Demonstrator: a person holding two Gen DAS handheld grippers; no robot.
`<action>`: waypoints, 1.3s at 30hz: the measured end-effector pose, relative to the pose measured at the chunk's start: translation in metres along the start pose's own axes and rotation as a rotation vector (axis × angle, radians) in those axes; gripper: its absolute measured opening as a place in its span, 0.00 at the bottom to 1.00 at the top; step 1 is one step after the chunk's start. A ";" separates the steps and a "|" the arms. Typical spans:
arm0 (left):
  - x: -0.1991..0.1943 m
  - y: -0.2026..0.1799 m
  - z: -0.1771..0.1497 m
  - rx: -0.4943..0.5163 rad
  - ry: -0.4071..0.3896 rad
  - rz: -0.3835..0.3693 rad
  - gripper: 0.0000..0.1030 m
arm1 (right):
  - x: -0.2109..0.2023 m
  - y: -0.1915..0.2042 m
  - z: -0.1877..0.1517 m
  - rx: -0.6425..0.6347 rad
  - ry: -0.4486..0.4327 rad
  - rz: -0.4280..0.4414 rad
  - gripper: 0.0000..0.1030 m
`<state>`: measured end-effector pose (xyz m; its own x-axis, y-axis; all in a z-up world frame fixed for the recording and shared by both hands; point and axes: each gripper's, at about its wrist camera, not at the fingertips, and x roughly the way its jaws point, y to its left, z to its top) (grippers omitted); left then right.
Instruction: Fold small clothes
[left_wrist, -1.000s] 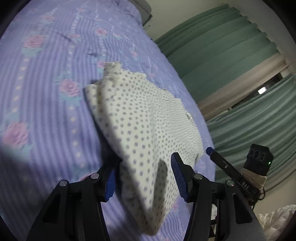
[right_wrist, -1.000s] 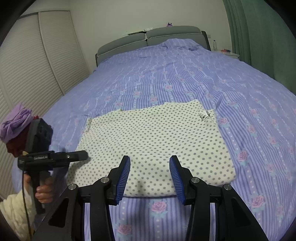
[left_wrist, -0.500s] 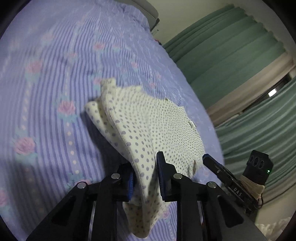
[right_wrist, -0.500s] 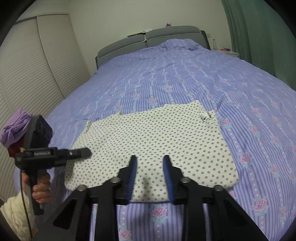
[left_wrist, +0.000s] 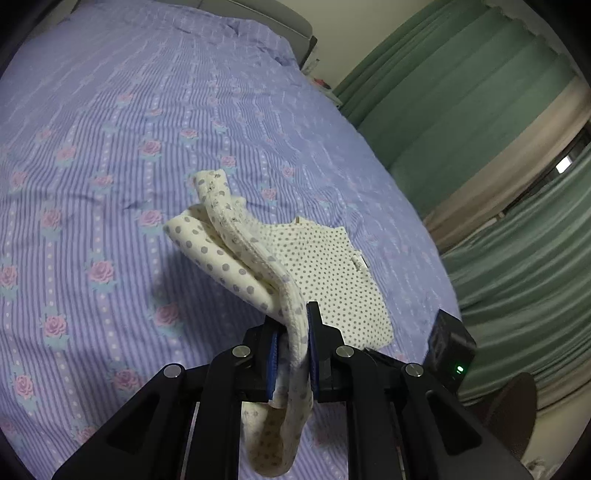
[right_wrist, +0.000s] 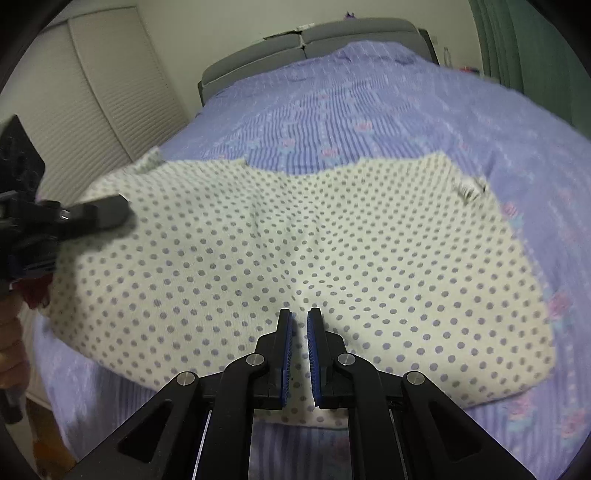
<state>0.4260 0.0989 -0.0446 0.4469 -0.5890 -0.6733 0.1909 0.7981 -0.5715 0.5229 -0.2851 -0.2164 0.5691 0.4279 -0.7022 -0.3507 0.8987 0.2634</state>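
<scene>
A small cream garment with grey polka dots (right_wrist: 295, 243) lies on the purple floral bedspread (right_wrist: 369, 103). My left gripper (left_wrist: 293, 325) is shut on the garment's near left edge (left_wrist: 258, 258) and holds it raised off the bed, with cloth hanging below the jaws. My right gripper (right_wrist: 300, 325) is shut on the garment's near edge at its middle. The left gripper also shows at the left of the right wrist view (right_wrist: 92, 214). A white label (right_wrist: 471, 190) sits at the garment's far right corner.
The bedspread (left_wrist: 110, 147) stretches far and left. A grey headboard (right_wrist: 306, 40) stands at the far end. Green curtains (left_wrist: 480, 110) hang on the right. White louvred closet doors (right_wrist: 103, 92) stand on the left.
Both grippers went from open to shut on the garment's near edge. The left gripper has lifted its side off the bed. The right gripper moved closer in.
</scene>
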 end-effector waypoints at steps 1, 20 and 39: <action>0.003 -0.008 0.004 0.008 0.000 0.016 0.14 | -0.001 -0.002 0.001 0.007 0.001 0.010 0.10; 0.138 -0.105 0.021 -0.037 0.090 0.259 0.15 | -0.103 -0.115 0.031 0.067 -0.168 -0.099 0.10; 0.052 -0.113 -0.049 0.413 -0.032 0.175 0.61 | -0.139 -0.114 0.009 0.076 -0.179 -0.074 0.33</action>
<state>0.3849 -0.0278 -0.0380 0.5290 -0.4419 -0.7245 0.4402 0.8728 -0.2109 0.4905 -0.4464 -0.1435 0.7170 0.3648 -0.5941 -0.2501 0.9300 0.2692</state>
